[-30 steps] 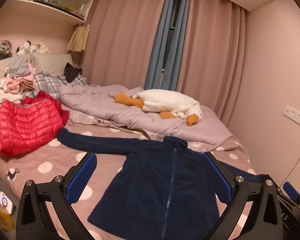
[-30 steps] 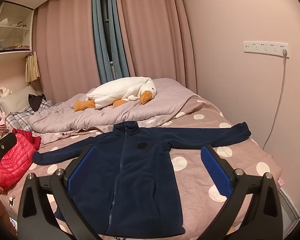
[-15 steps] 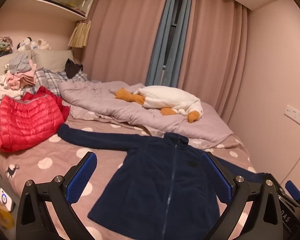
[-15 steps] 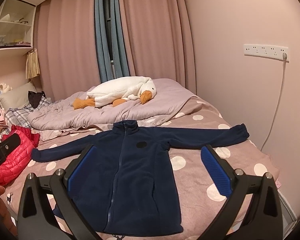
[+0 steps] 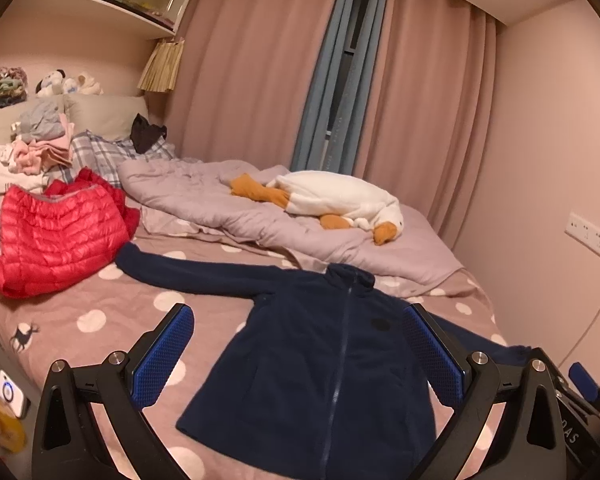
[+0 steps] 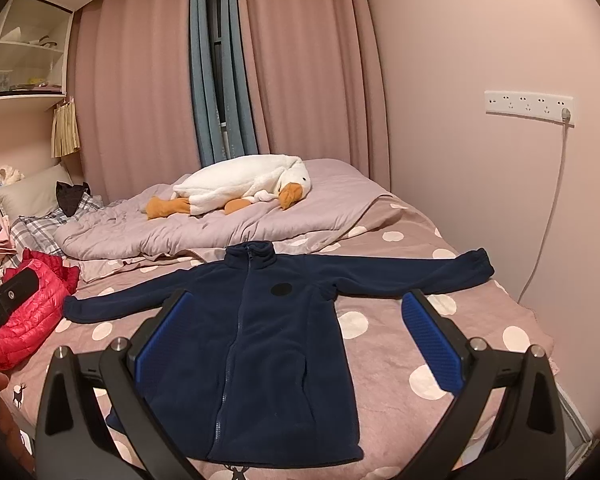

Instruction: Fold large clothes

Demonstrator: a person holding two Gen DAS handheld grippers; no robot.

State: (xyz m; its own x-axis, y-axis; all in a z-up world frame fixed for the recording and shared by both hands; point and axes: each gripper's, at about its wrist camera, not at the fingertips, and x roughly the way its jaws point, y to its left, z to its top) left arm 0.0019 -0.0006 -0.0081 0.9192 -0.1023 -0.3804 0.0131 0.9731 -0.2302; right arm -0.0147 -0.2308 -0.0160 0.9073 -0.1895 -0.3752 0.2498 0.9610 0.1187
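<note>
A navy fleece jacket (image 5: 324, 364) lies flat, zipped, front up, on the polka-dot bed, both sleeves spread out sideways; it also shows in the right wrist view (image 6: 256, 344). My left gripper (image 5: 298, 354) is open and empty, held above the jacket's lower half. My right gripper (image 6: 296, 344) is open and empty, above the jacket's right side and the bare sheet. Neither touches the cloth.
A red down jacket (image 5: 56, 232) lies at the left. A lilac quilt (image 5: 260, 220) with a white goose plush (image 5: 340, 200) lies behind the collar. Folded clothes (image 5: 32, 148) and pillows are at the headboard. A wall and cable (image 6: 548, 216) bound the right side.
Both grippers have risen and pulled back a little, so the jacket sits lower and smaller in both views. The jacket itself has not moved.
</note>
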